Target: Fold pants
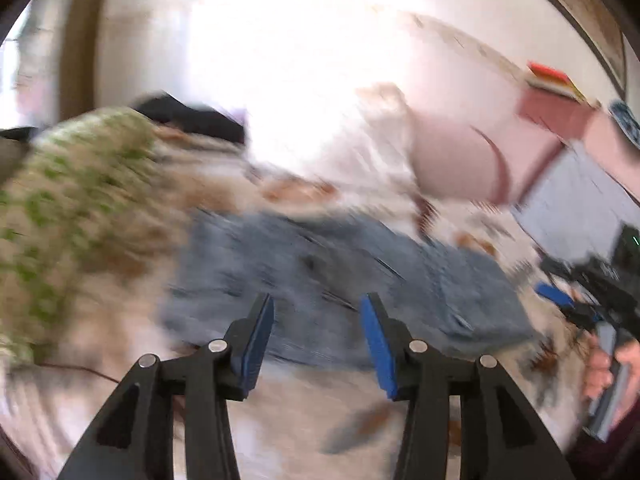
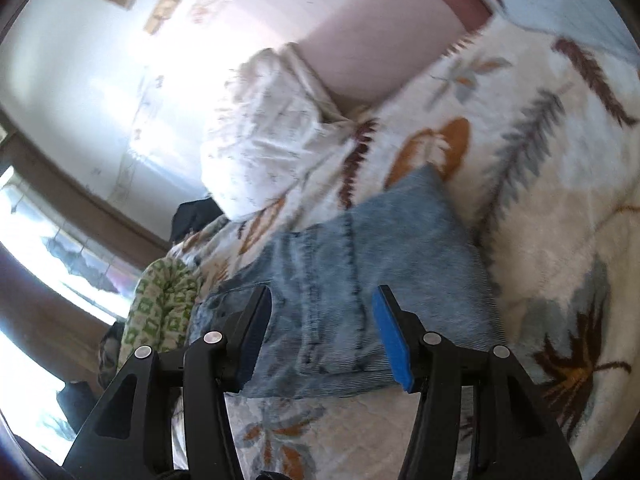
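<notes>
Two black grippers with blue pads stand over a bed. The left gripper (image 1: 317,308) has its jaws apart with nothing between them; the right gripper (image 2: 322,300) is also released and empty. The pants (image 2: 352,280) are light blue washed denim with darker stitched seams, folded into a compact, roughly rectangular packet. They lie flat on the blanket (image 2: 540,208), a soft white cover printed with brown, orange and grey leaves. A white pillow (image 2: 264,136) lies behind them, and a green-patterned cloth (image 2: 160,312) is bunched beside them. The left view is strongly blurred.
</notes>
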A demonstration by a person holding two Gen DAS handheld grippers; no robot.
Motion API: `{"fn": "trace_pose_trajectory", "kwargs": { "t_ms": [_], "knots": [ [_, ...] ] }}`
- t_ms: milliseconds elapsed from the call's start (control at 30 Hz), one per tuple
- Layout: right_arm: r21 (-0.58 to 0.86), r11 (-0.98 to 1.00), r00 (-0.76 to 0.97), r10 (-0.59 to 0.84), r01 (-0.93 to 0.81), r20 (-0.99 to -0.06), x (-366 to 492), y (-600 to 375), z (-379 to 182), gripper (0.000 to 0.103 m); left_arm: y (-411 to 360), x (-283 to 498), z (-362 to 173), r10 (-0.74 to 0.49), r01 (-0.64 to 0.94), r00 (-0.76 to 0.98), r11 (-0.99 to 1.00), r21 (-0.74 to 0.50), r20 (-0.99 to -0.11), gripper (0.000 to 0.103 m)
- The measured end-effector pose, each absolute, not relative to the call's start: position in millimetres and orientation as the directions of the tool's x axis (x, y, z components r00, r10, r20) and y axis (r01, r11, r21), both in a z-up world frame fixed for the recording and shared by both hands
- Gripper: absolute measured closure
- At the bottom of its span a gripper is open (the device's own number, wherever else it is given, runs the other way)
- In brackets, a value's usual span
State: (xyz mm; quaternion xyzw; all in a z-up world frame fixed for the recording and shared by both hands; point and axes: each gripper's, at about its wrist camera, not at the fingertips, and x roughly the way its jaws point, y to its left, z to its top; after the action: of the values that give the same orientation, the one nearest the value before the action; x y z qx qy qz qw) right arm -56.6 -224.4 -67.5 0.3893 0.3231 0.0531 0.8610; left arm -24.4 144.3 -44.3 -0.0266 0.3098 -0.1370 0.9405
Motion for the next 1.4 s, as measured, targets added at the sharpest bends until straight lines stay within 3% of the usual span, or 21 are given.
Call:
{"fn": "trace_pose_trajectory", "kwargs": {
  "t_ms": [100, 233, 467, 967, 1167, 1400],
  "knots": [
    [0.672, 0.727, 0.793, 0.324, 0.14, -0.516, -57.6, -214.3, -64.2, 0.05, 175.3, -22.5, -41.5, -0.192, 0.142, 0.834, 0.981, -0.134, -0.517, 0.041],
    [0.634, 0.761, 0.797, 0.294, 0.138, -0.527, -60.0, -205.5, -66.9, 0.05, 204.8, -18.5, -58.6, -0.124, 0.05, 0.864, 0.985, -0.163, -0.487, 0.038],
    [0.585, 0.794, 0.782, 0.254, 0.167, -0.569, -60.3, -203.1, -80.7, 0.05, 213.7, 7.1, -91.6, -0.133, 0.01, 0.795, 0.978, -0.206, -0.591, 0.038],
    [0.571, 0.817, 0.764, 0.318, 0.079, -0.561, -51.8, -180.8, -61.8, 0.048, 201.4, 11.7, -98.6, -0.182, 0.038, 0.764, 0.97, -0.238, -0.62, 0.038],
    [0.554, 0.832, 0.657, 0.434, -0.03, -0.616, 10.3, -121.9, -29.0, 0.048, 203.6, 18.2, -108.0, -0.211, 0.013, 0.731, 0.955, -0.296, -0.649, 0.038],
    [0.473, 0.844, 0.439, 0.536, -0.254, -0.721, 119.1, 12.3, 4.1, 0.046, 206.0, 27.2, -125.0, -0.247, -0.016, 0.681, 0.936, -0.351, -0.689, 0.038]
  ]
}}
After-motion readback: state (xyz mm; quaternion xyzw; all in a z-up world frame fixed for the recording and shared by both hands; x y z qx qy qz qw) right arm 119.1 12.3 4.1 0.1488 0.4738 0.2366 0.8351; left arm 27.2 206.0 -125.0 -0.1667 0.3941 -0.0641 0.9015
